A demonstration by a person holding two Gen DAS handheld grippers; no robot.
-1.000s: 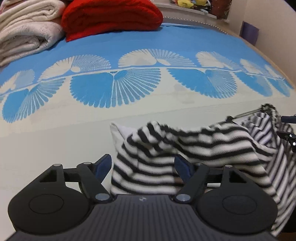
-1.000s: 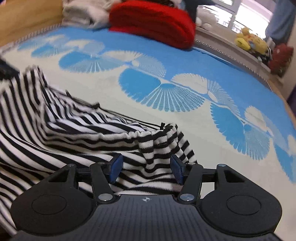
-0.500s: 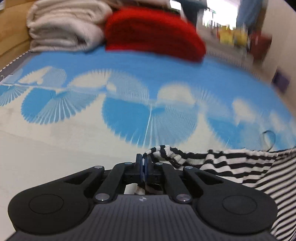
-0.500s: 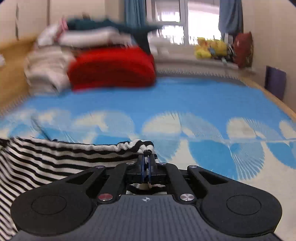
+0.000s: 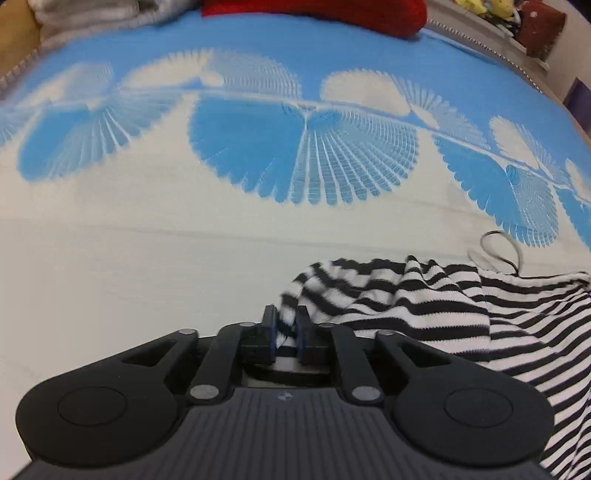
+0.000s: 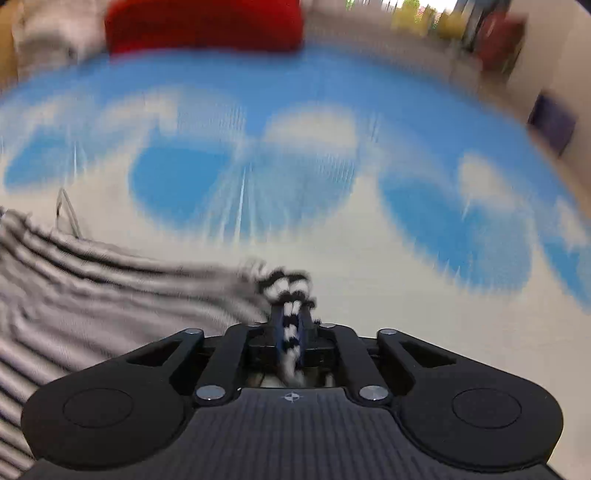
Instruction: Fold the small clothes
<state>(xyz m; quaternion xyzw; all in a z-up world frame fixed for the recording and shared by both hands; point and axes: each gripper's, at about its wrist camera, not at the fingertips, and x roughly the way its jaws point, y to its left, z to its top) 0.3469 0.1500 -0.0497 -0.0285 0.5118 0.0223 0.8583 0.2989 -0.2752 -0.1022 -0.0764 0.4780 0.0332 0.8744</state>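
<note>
From the left wrist camera, the left gripper [image 5: 285, 326] has its two blue-padded fingers drawn close together with a bunched corner of the striped garment [image 5: 424, 306] pinched between them. The rest of the cloth runs off to the right and near side, sagging in soft folds, so the corner seems to be held up while the body trails toward the other hand. It is a thin knit in black and white bands, limp and easily creased. A thin dark strap loop [image 5: 502, 249] curls up from its far edge. Beneath lies the bedspread [image 5: 147, 258], a flat woven sheet, cream near the camera and blue farther off, printed with fan-shaped scallops. At the far edge sit a red folded blanket [image 5: 314, 11] and pale folded blankets [image 5: 92, 11].

The right wrist camera is heavily smeared by motion. The right gripper [image 6: 291, 328] is likewise clamped on a rolled corner of the same garment, its stripes showing plainly between the fingers; the cloth stretches away to the left as a broad, fairly taut sheet. Holding opposite corners this way probably serves to spread the piece flat before a fold — though how much of it rests on the bed is hard to tell.
</note>
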